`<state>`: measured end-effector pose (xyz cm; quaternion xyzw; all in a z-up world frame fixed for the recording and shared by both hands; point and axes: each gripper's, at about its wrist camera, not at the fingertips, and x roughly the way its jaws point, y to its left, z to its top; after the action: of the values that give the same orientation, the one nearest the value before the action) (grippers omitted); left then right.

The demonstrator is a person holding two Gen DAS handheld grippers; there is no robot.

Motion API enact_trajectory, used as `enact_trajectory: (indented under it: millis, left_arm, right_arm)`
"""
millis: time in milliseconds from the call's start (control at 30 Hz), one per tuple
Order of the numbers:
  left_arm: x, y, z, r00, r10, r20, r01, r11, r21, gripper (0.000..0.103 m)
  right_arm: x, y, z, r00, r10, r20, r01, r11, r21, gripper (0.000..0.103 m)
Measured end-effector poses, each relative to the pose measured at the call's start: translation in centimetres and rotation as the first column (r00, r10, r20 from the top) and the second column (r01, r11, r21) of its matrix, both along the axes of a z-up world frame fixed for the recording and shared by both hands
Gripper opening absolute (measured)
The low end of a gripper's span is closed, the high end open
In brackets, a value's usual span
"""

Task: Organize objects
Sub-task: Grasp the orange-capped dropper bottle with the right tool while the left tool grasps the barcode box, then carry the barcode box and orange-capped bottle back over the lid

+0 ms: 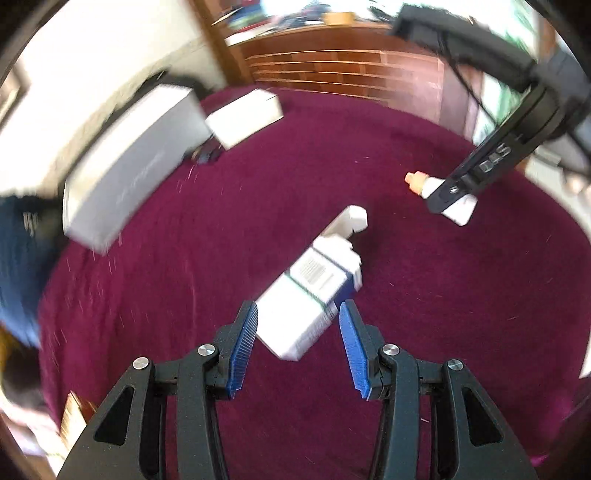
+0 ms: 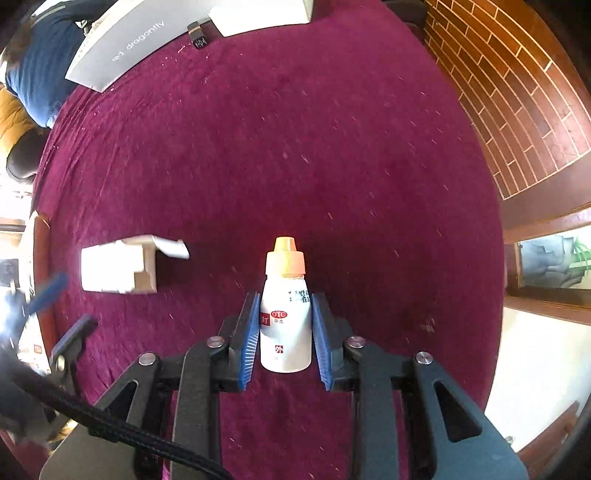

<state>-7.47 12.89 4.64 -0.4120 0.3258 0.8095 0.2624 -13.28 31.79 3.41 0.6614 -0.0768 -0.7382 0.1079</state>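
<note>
A white medicine carton [image 1: 306, 291] with its end flap open sits slantwise between the blue pads of my left gripper [image 1: 298, 306], which is shut on the carton's near end just above the maroon cloth [image 1: 443, 295]. In the right wrist view the same carton [image 2: 110, 266] appears at the left, with the left gripper's blurred fingers [image 2: 50, 291] at its end. My right gripper [image 2: 284, 295] is shut on a small white bottle [image 2: 284, 325] with an orange cap, both pads against its sides. In the left wrist view, that bottle [image 1: 415, 181] pokes out of the right gripper [image 1: 443, 199].
A long grey box [image 2: 122, 48] and a white box [image 2: 258, 11] lie at the cloth's far edge, with a small dark item [image 2: 197, 37] between them. A person in blue [image 2: 33, 66] is beside the grey box. Brick-patterned wooden flooring [image 2: 517, 92] lies beyond the cloth.
</note>
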Motion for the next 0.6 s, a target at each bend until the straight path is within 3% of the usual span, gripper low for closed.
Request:
enact_trajectory:
  millis: [133, 200, 267, 367, 433, 500, 600]
  left_arm:
    - [-1.2, 2.2, -2.1, 0.997, -0.079, -0.023, 0.076, 0.991, -0.112, 0.048]
    - [-1.5, 3.1, -3.1, 0.996, -0.086, 0.019, 0.087, 0.987, -0.133, 0.048]
    - [-1.9, 3.2, -2.9, 0.999, -0.037, 0.037, 0.041, 0.993, -0.115, 0.047]
    - [-3.1, 2.0, -2.5, 0.976, 0.091, 0.198, -0.091, 0.996, -0.01, 0.033]
    - [-3.2, 0.4, -2.2, 0.947, 0.153, 0.282, -0.177, 0.982, 0.064, 0.032]
    - [-3.2, -0.7, -1.9, 0.933, 0.181, 0.312, -0.224, 0.969, 0.106, 0.032]
    - [-3.2, -1.5, -1.2, 0.93, 0.178, 0.323, -0.242, 0.956, 0.169, 0.033]
  right_arm:
    - [0.5, 0.9, 0.3, 1.0, -0.03, 0.001, 0.03, 0.999, -0.024, 0.025]
    - [0.4, 0.4, 0.1, 0.999, -0.041, 0.0, 0.041, 0.999, -0.024, 0.025]
    - [0.6, 0.5, 0.2, 0.999, -0.048, -0.002, 0.048, 0.999, -0.018, 0.025]
    - [0.6, 0.1, 0.1, 0.999, -0.051, -0.007, 0.051, 0.999, -0.01, 0.025]
    - [0.5, -0.2, 0.1, 0.999, -0.051, -0.012, 0.051, 0.999, -0.008, 0.025]
    - [0.6, -0.3, 0.0, 0.998, -0.052, -0.02, 0.052, 0.999, -0.008, 0.026]
    - [0.9, -0.5, 0.1, 0.998, -0.051, -0.034, 0.05, 0.999, -0.011, 0.032]
